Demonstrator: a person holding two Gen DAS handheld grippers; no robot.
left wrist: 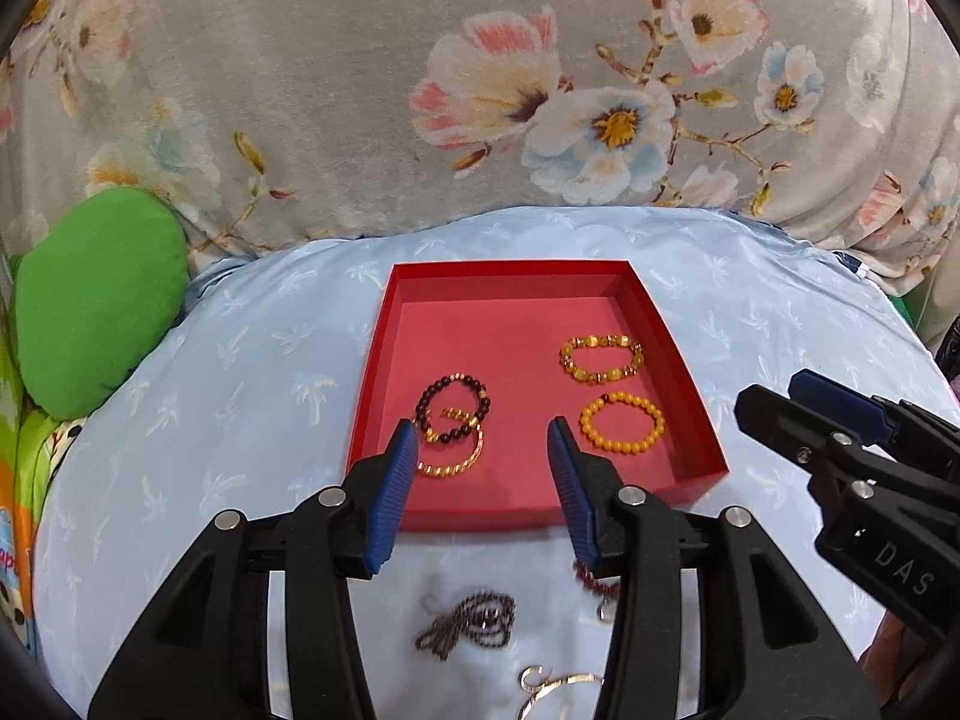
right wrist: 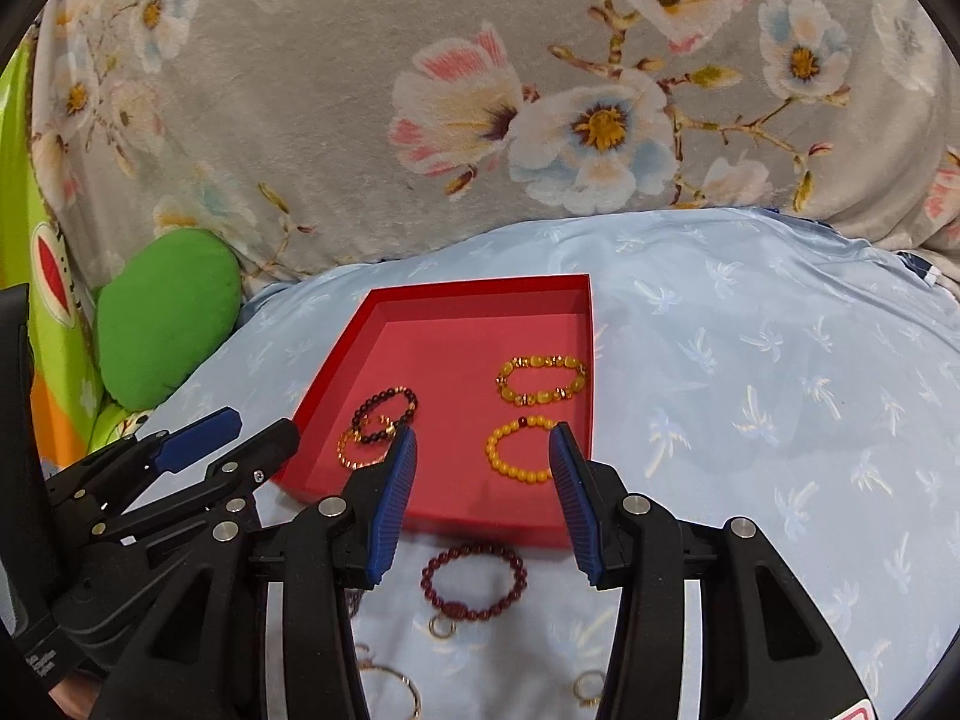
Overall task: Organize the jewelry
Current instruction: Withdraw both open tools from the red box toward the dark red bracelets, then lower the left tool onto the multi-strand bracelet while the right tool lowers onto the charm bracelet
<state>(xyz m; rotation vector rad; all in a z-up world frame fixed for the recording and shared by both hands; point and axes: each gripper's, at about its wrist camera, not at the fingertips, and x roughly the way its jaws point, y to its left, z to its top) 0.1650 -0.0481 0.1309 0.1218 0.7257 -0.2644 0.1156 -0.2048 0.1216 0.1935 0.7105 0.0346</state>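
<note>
A shallow red tray [left wrist: 678,372] [right wrist: 576,525] sits on a light blue cloth. In it lie a dark bead bracelet [left wrist: 454,408] [right wrist: 384,414] over a gold bangle [left wrist: 456,459] [right wrist: 354,450], an amber chunky bracelet [left wrist: 602,359] [right wrist: 542,379] and a yellow bead bracelet [left wrist: 621,423] [right wrist: 519,449]. On the cloth in front lie a maroon bead bracelet [right wrist: 474,581], a dark chain necklace [left wrist: 468,624], gold rings [right wrist: 443,627] and gold hoops [right wrist: 390,681]. My left gripper [left wrist: 485,438] [right wrist: 228,429] is open and empty. My right gripper [right wrist: 483,441] [left wrist: 780,396] is open and empty over the tray's near edge.
A grey floral blanket [left wrist: 360,90] rises behind the blue cloth [left wrist: 240,360]. A green cushion [left wrist: 96,300] [right wrist: 168,330] lies at the left beside a colourful printed fabric [right wrist: 24,180].
</note>
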